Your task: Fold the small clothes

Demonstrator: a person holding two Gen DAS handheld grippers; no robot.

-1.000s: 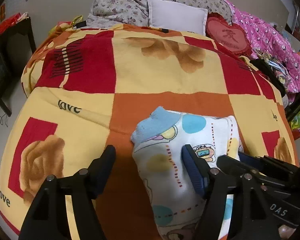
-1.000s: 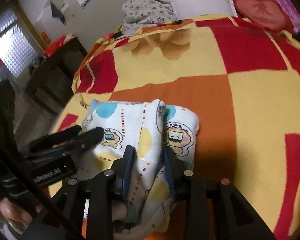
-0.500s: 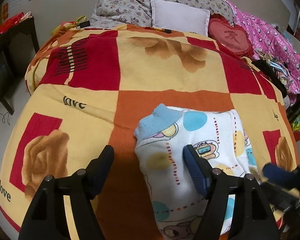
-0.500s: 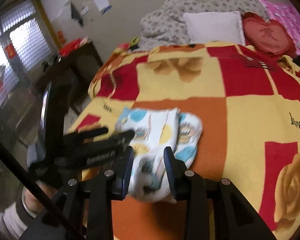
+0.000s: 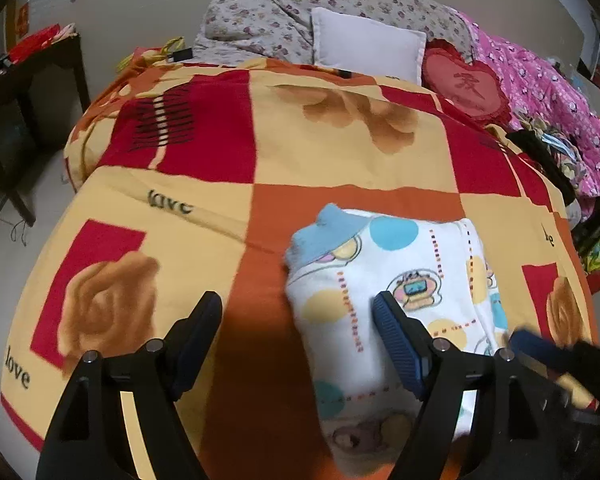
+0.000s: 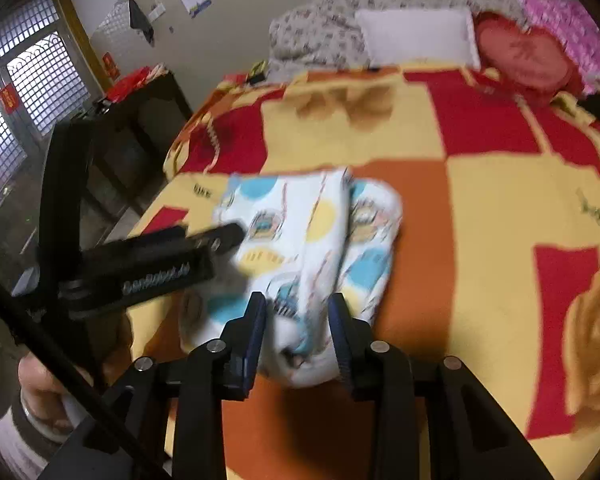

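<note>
A small white garment (image 5: 388, 280) with coloured dots and cartoon prints lies folded on the checked bed blanket (image 5: 340, 148). My left gripper (image 5: 298, 328) is open, its right finger over the garment's left part, its left finger over bare blanket. My right gripper (image 6: 296, 320) stands just above the garment's near end (image 6: 300, 256), its jaws partly open with cloth between them. The right gripper shows blurred at the lower right of the left wrist view (image 5: 548, 356). The left gripper shows in the right wrist view (image 6: 160, 260).
Pillows (image 5: 364, 48), a red heart cushion (image 5: 466, 84) and a pink quilt (image 5: 548, 92) lie at the bed's head and right side. A dark table (image 6: 140, 120) stands left of the bed. The bed's near edge is right below both grippers.
My right gripper has pulled back and risen from the garment, and its jaws have opened a little. The garment has settled flatter. My left gripper has barely moved.
</note>
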